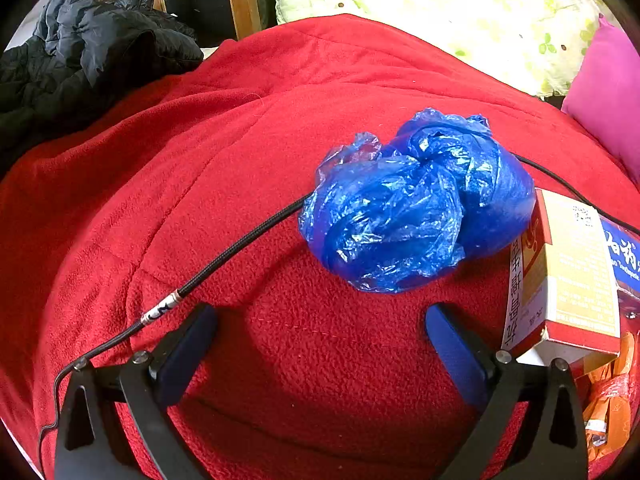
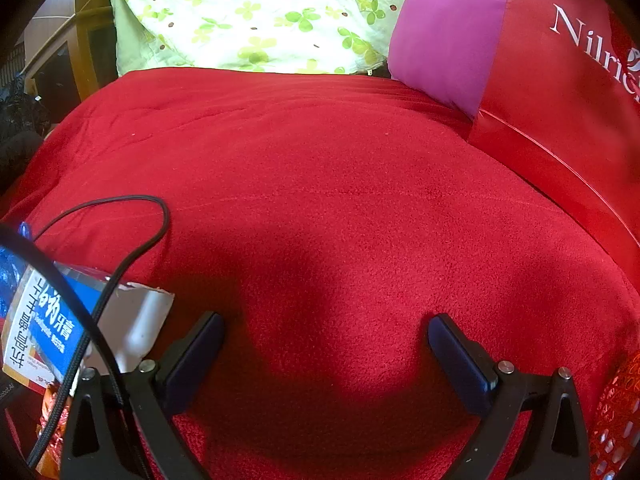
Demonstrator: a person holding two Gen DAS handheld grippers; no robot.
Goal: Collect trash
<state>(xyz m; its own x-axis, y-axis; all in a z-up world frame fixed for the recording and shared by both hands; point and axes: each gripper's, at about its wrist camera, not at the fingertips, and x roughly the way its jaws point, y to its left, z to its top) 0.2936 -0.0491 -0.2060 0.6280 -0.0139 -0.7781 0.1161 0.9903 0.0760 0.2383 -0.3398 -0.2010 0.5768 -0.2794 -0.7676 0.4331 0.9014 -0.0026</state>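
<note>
- Left gripper (image 1: 320, 316): nearest item in the left wrist view; both blue-padded fingers (image 1: 456, 352) spread wide, nothing between them, held low over the red fleece blanket (image 1: 200, 184). Judged to be lined up for an approach on the bag ahead.
- Blue plastic bag (image 1: 416, 204): crumpled, glossy, lying on the blanket just beyond the left fingertips and slightly right of centre. Likely the next piece of trash; thin film, so it should crush easily under the pads.
- Black braided cable (image 1: 240, 240): runs from the left gripper's side across the blanket and passes under or behind the bag; it could snag during a pinch.
- Cardboard carton (image 1: 568, 272): printed red, yellow and white, lying right of the bag, touching or nearly touching it. Also seen at the left edge of the right wrist view, torn end open.
- Orange wrapper (image 1: 608, 404): crumpled, partly hidden below the carton.
- Right gripper (image 2: 326, 334): fingers wide apart, empty, above bare blanket; no trash directly ahead.
- Red paper bag (image 2: 560, 100): white lettering, standing at the right, against a pink cushion (image 2: 444, 36); possibly the collection receptacle.
- Black jacket (image 1: 88, 52): heaped at far left, well apart.
</note>
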